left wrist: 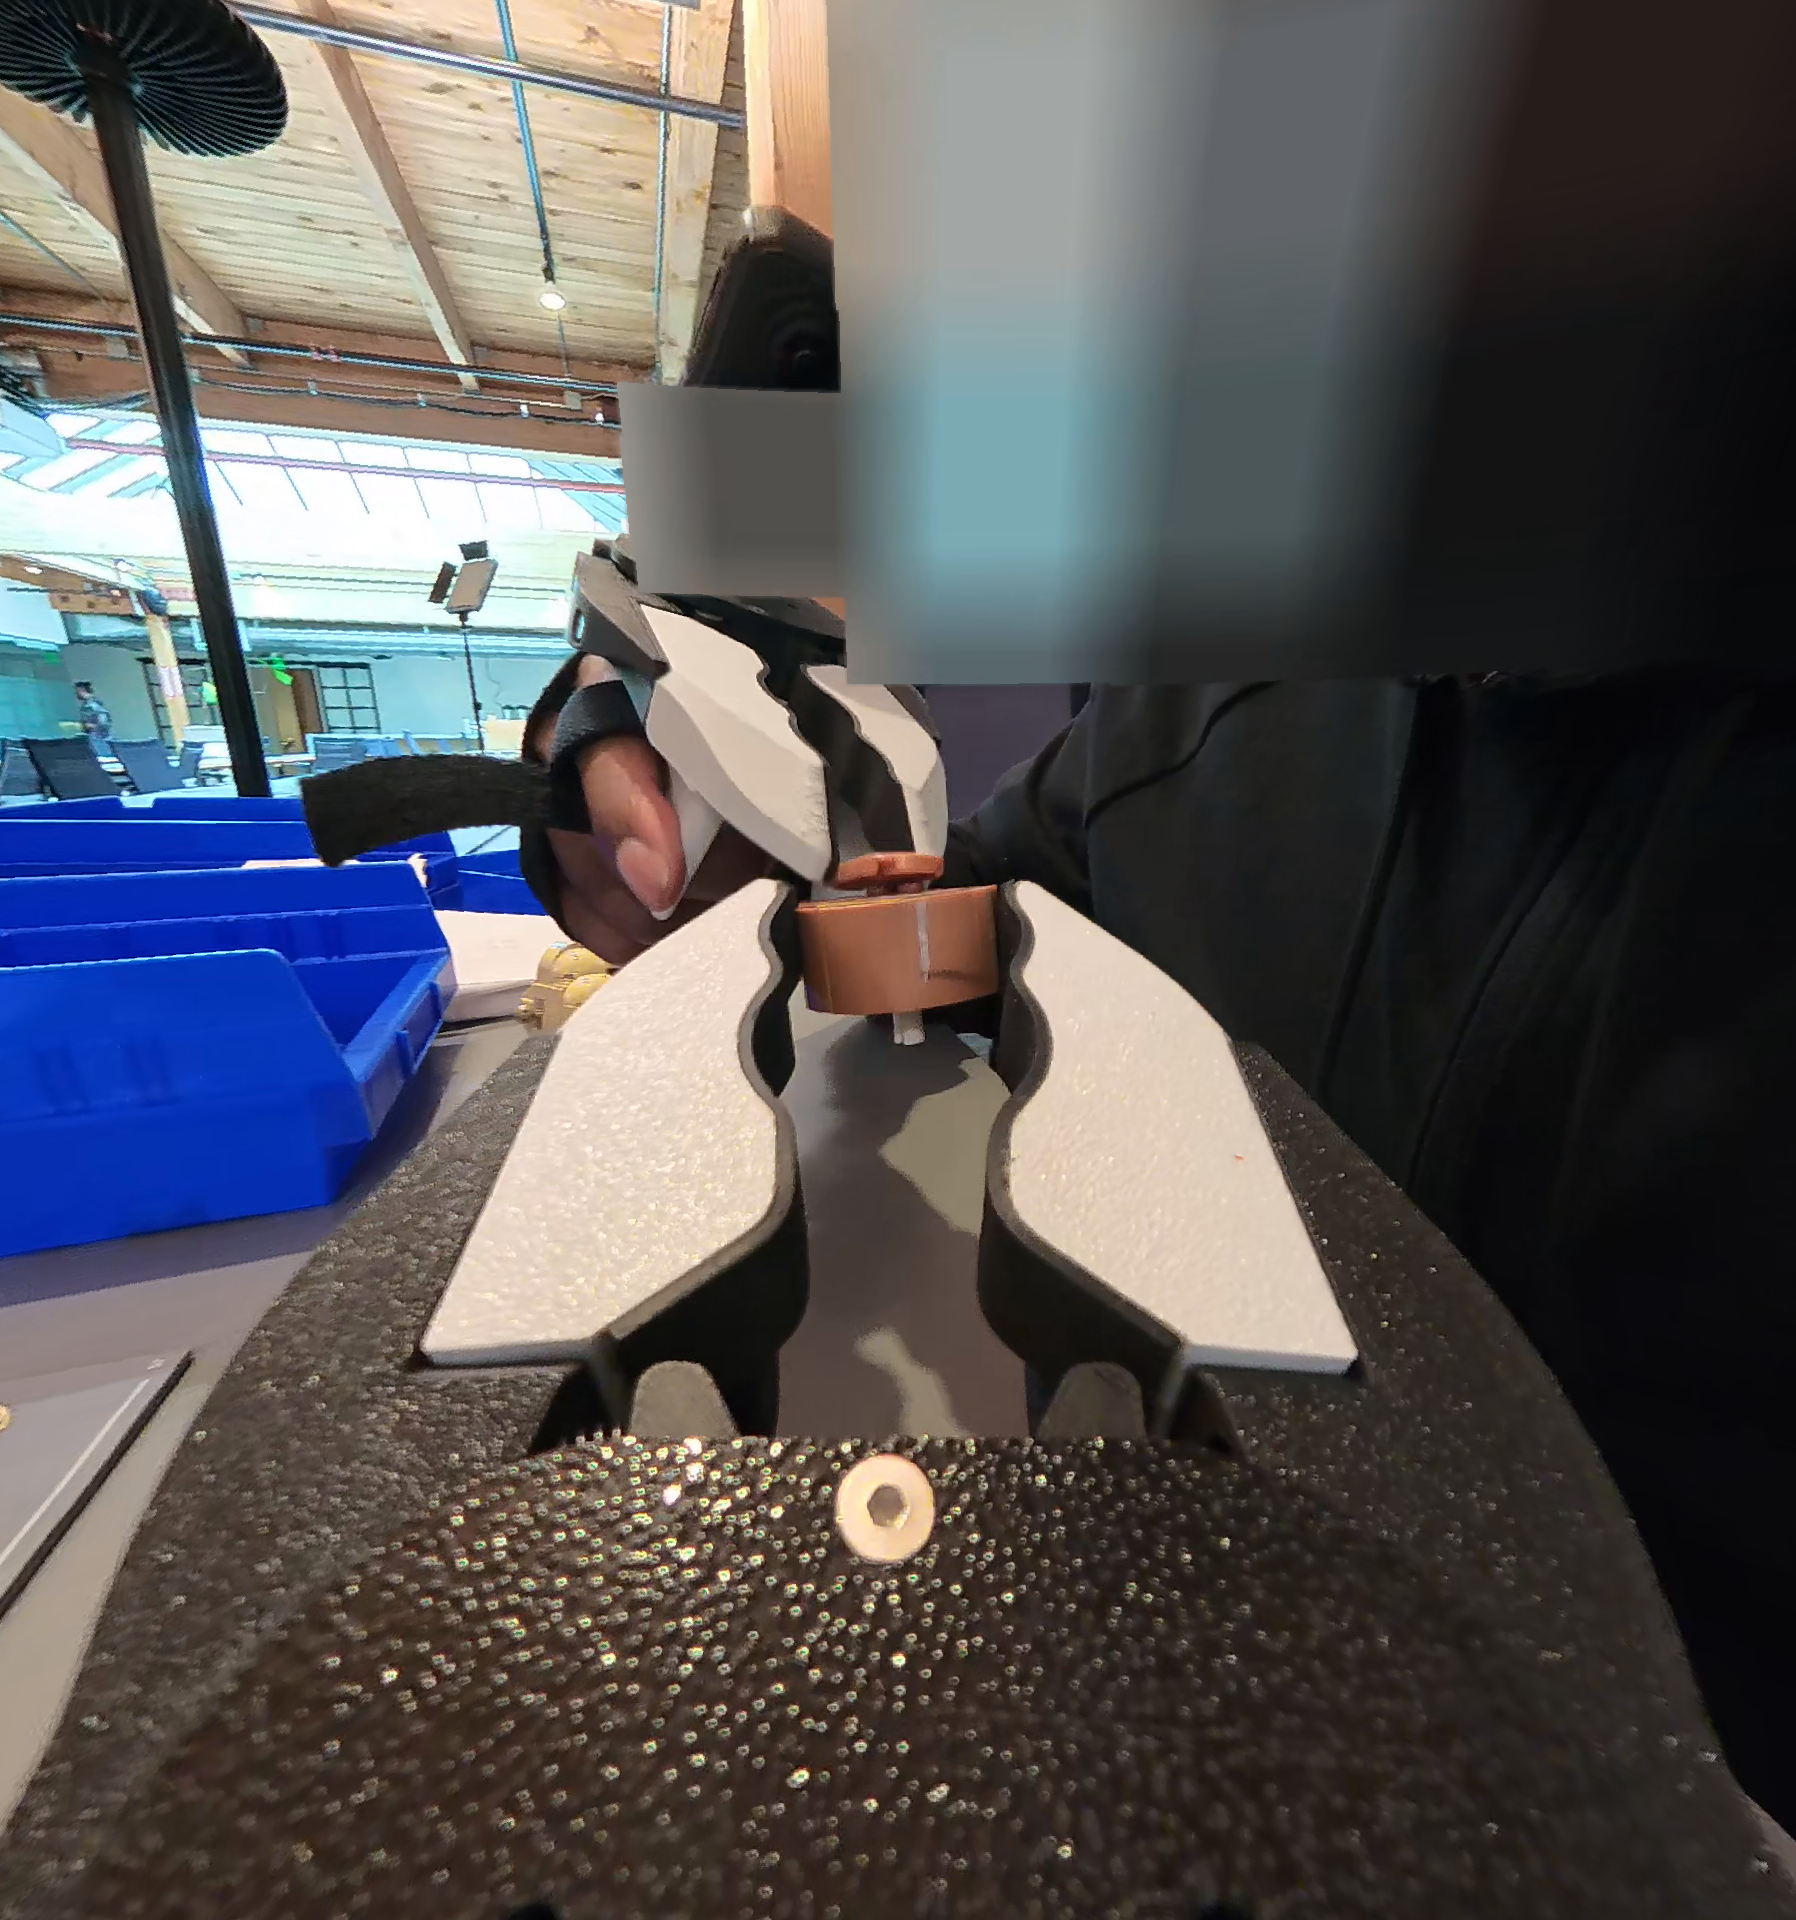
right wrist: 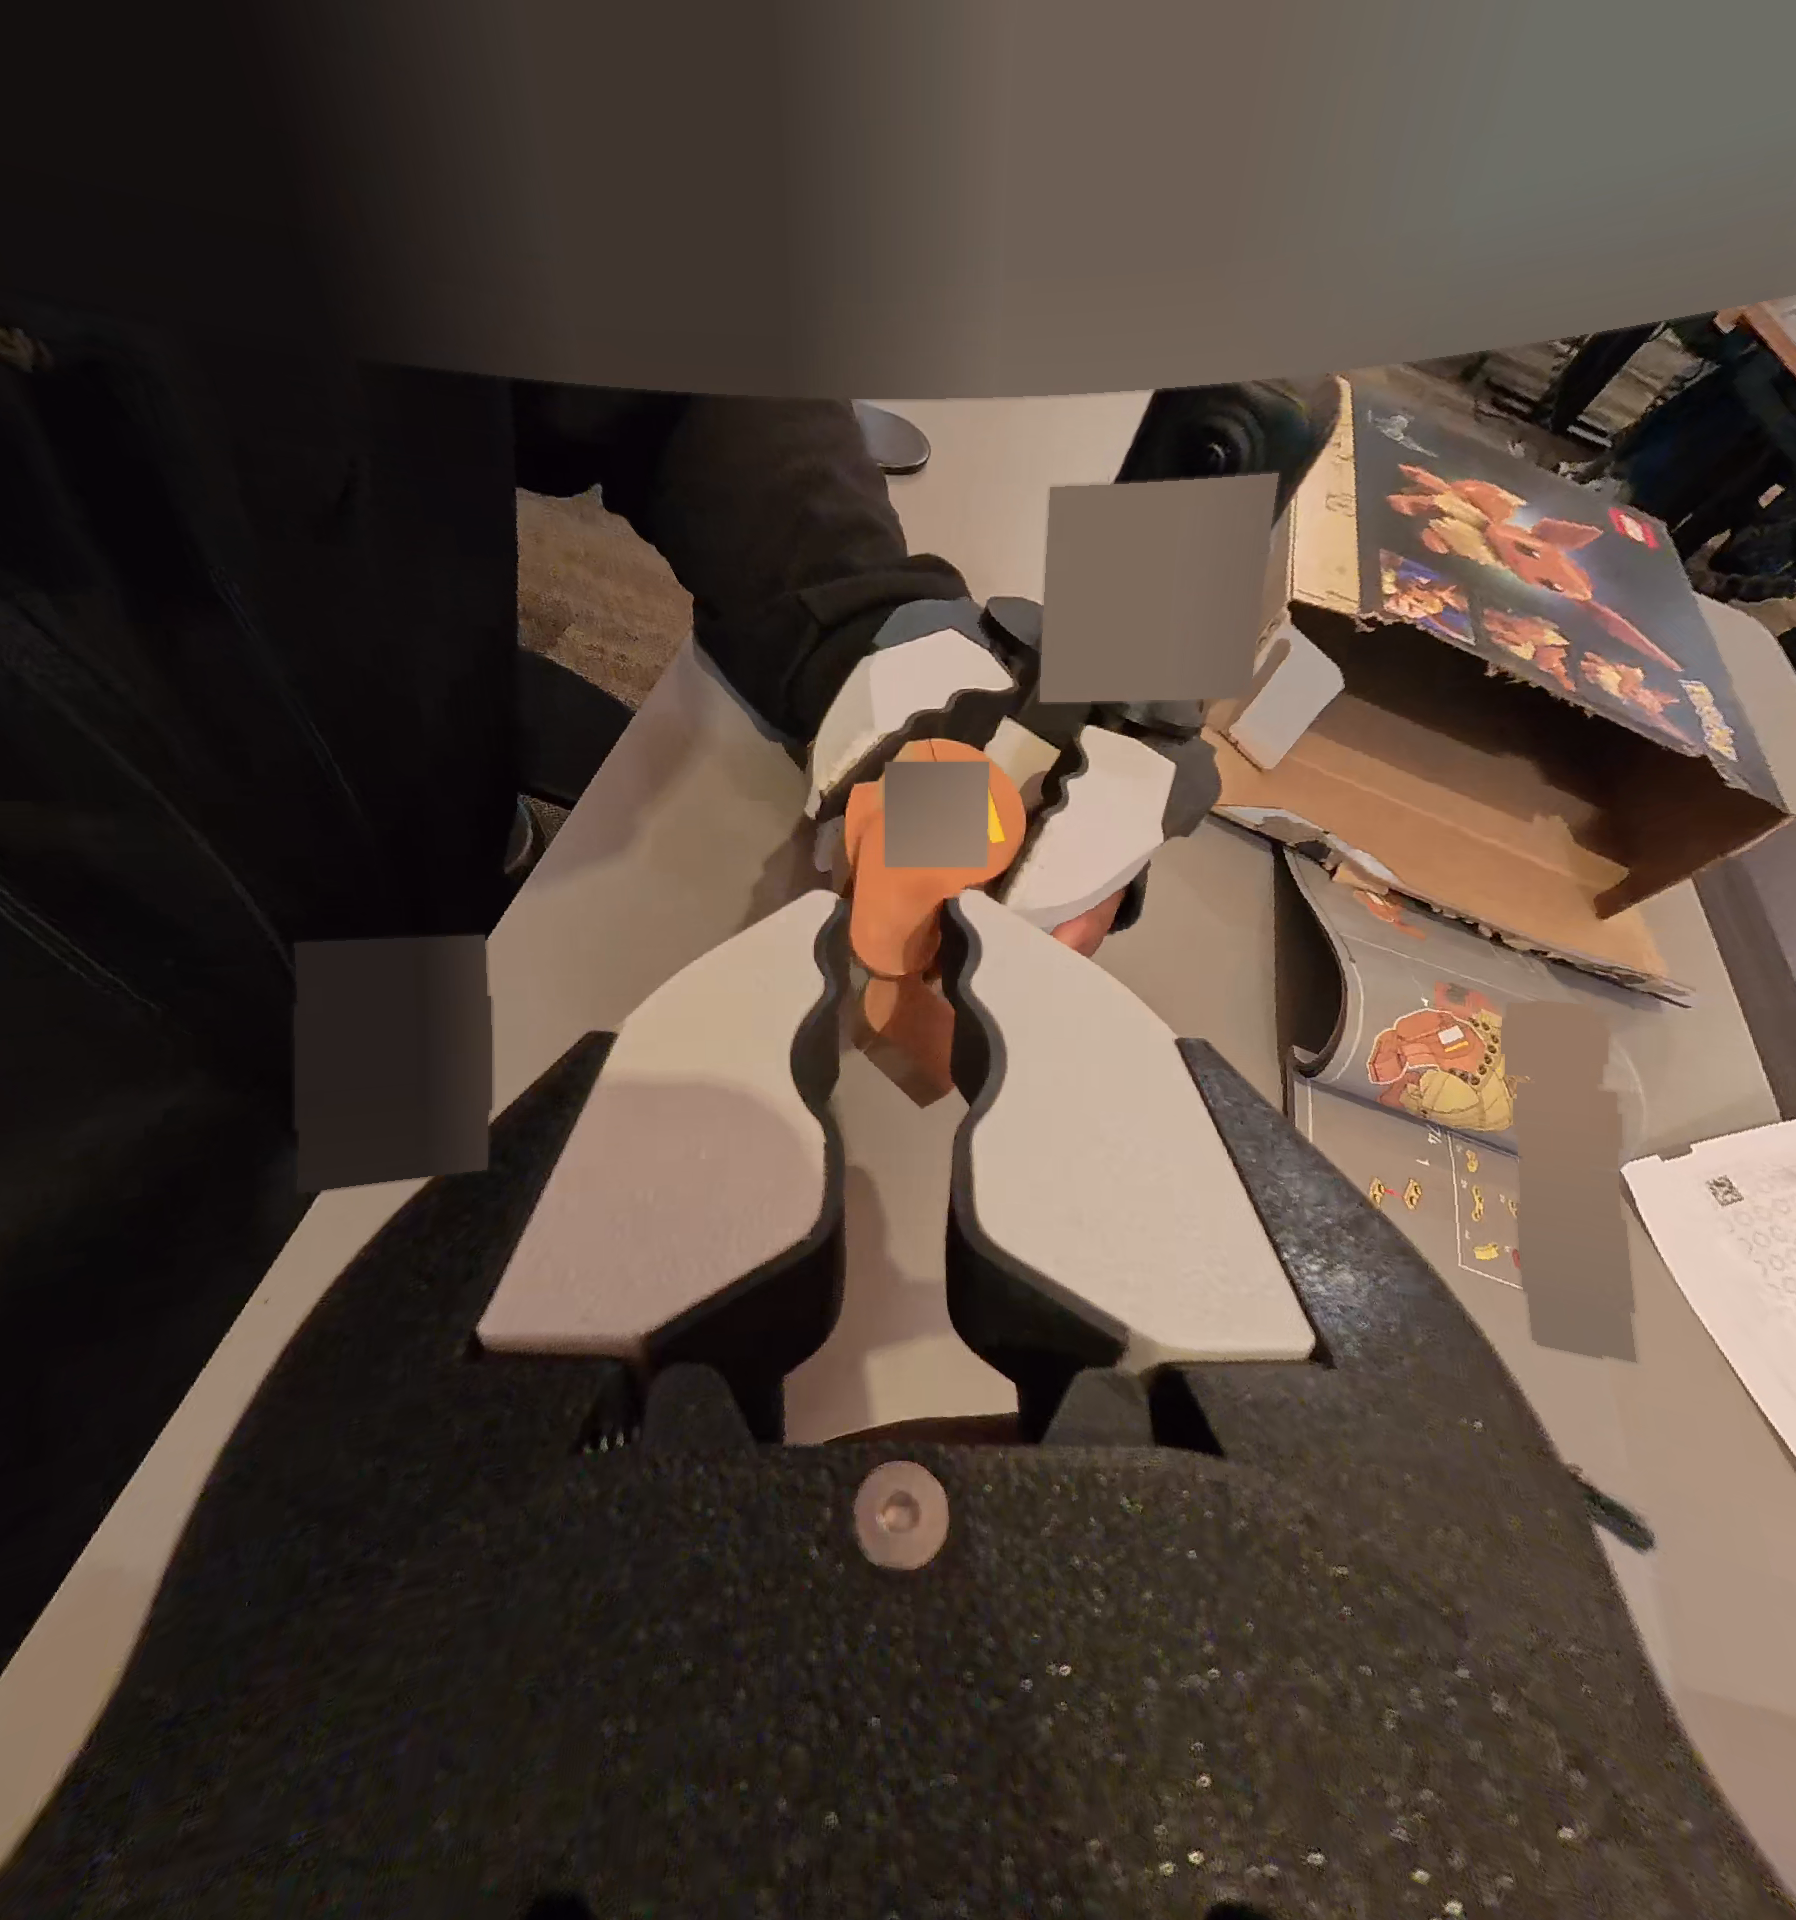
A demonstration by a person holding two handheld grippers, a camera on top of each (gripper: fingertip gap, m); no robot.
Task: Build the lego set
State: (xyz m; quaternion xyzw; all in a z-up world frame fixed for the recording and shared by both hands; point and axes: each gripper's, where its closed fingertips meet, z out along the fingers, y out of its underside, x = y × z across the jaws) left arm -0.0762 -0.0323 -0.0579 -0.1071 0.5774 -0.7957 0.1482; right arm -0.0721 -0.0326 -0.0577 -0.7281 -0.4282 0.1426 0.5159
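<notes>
Left gripper: closed on a brown round block, one pad pressed to each side of it; block lifted clear of the grey table.
Left fingers: white, black-lined, set moderately apart at the width of the block.
Right gripper: narrowly parted, clamped on a smaller orange-brown piece that meets the block; seen from the left wrist view, tips coming down on a flat brown tab just above the block's top.
Brown round block, from the right wrist view, between the far pair of white fingers, partly under a mosaic patch.
Underside of the block: short white peg sticking out.
Hand: strapped to the right gripper, thumb beside its white finger.
Left of the grippers: blue bins in rows on the table; small tan pieces near them.
Right of the grippers: torn cardboard box with printed lid, an open picture booklet below it, a white printed sheet at the edge.
Behind: dark sleeve and clothing of a person.
</notes>
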